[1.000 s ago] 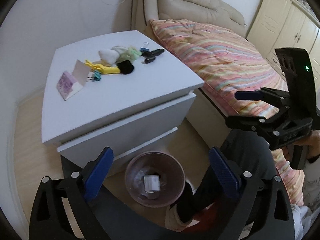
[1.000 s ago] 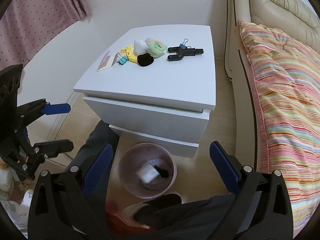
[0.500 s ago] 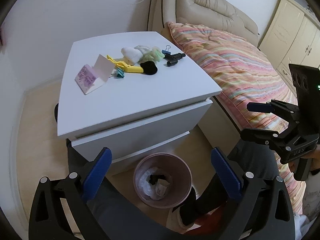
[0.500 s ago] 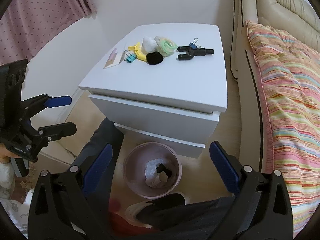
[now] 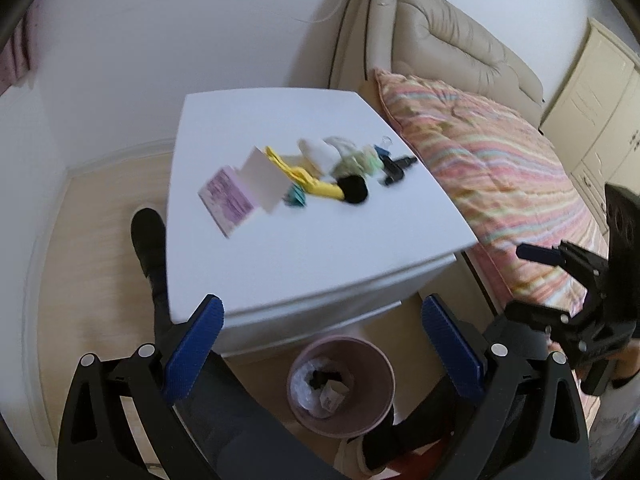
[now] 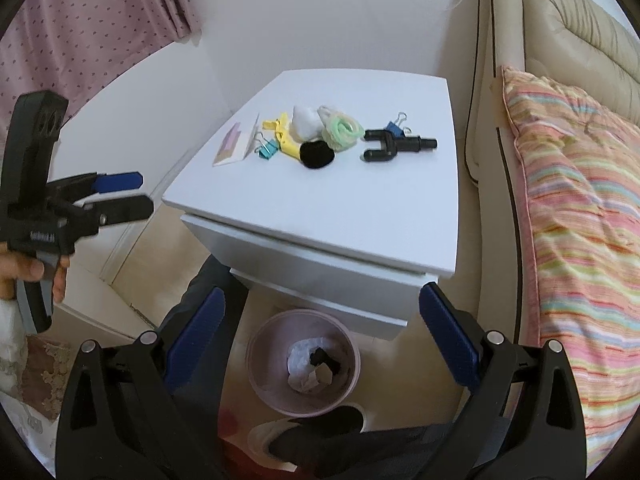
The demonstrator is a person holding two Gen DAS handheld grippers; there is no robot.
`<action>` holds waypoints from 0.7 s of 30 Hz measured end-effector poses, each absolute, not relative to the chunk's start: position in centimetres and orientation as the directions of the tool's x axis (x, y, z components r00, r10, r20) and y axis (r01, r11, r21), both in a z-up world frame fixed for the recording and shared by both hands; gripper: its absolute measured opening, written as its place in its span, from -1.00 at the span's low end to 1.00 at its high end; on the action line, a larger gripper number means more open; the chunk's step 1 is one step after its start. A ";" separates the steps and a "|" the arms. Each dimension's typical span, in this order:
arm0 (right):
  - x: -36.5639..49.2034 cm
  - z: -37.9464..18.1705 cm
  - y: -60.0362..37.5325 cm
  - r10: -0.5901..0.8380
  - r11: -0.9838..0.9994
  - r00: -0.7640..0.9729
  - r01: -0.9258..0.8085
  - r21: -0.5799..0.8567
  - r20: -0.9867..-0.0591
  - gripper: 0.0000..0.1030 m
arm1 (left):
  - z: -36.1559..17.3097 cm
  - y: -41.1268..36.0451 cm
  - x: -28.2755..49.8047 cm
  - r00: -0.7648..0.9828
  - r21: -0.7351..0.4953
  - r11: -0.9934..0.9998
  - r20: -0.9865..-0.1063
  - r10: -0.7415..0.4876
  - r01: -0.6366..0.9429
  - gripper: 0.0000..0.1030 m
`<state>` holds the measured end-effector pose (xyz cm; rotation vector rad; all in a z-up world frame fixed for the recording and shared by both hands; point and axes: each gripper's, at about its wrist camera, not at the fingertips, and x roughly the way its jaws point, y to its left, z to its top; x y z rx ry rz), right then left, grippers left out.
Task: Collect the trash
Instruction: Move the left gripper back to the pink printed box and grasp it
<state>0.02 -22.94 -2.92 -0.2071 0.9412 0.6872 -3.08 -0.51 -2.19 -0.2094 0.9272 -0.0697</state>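
Note:
A white nightstand point(image 6: 340, 208) carries a small heap: crumpled white tissue point(image 6: 306, 122), a green wad point(image 6: 342, 132), a black round pad point(image 6: 317, 154), a yellow clip point(image 6: 284, 136), a folded card point(image 6: 234, 150) and a black Y-shaped piece point(image 6: 396, 146). On the floor in front stands a pink bin point(image 6: 260, 360) with paper scraps in its liner. My right gripper point(image 6: 320, 296) hovers open and empty above the bin. My left gripper point(image 5: 320, 308) is likewise open and empty over the nightstand's front edge point(image 5: 320, 248). Each gripper is held well short of the heap.
A bed with a striped quilt point(image 6: 580, 220) and a beige headboard point(image 5: 460, 52) flanks the nightstand on the right. A pink curtain point(image 6: 80, 20) hangs at the left. A person's legs and a shoe point(image 5: 148, 232) are on the floor around the bin point(image 5: 360, 420).
Both grippers have risen and swung towards the nightstand, so its top looms larger and the bin sits lower in view. The jaws stay open; the heap has not moved.

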 end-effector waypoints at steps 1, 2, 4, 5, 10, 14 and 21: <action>0.3 -2.8 -22.7 0.452 0.769 0.396 -0.628 0.123 -0.799 0.87 | -2.1 -0.2 -2.7 0.600 -0.208 0.977 -0.787 -0.144 -0.038 0.85; 0.5 -2.8 -22.6 0.453 0.767 0.395 -0.630 0.123 -0.799 0.87 | -1.9 0.1 -2.3 0.599 -0.209 0.977 -0.788 -0.139 -0.047 0.85; 1.0 -2.7 -22.3 0.453 0.765 0.393 -0.632 0.122 -0.800 0.87 | -1.9 0.9 -1.3 0.589 -0.220 0.973 -0.796 -0.140 -0.067 0.85; 1.3 -2.6 -22.1 0.452 0.764 0.393 -0.633 0.121 -0.801 0.87 | -1.9 1.2 -1.0 0.583 -0.222 0.972 -0.801 -0.137 -0.076 0.85; 1.8 -2.6 -21.3 0.456 0.756 0.384 -0.643 0.123 -0.803 0.87 | -2.3 3.3 1.5 0.551 -0.256 0.958 -0.821 -0.146 -0.128 0.85; 1.8 -2.9 -21.1 0.457 0.752 0.375 -0.647 0.125 -0.807 0.87 | -3.0 5.1 3.8 0.518 -0.286 0.939 -0.842 -0.151 -0.190 0.85; 1.9 -3.2 -21.0 0.451 0.751 0.370 -0.649 0.121 -0.812 0.87 | -4.7 7.1 6.9 0.442 -0.279 0.915 -0.887 -0.130 -0.291 0.85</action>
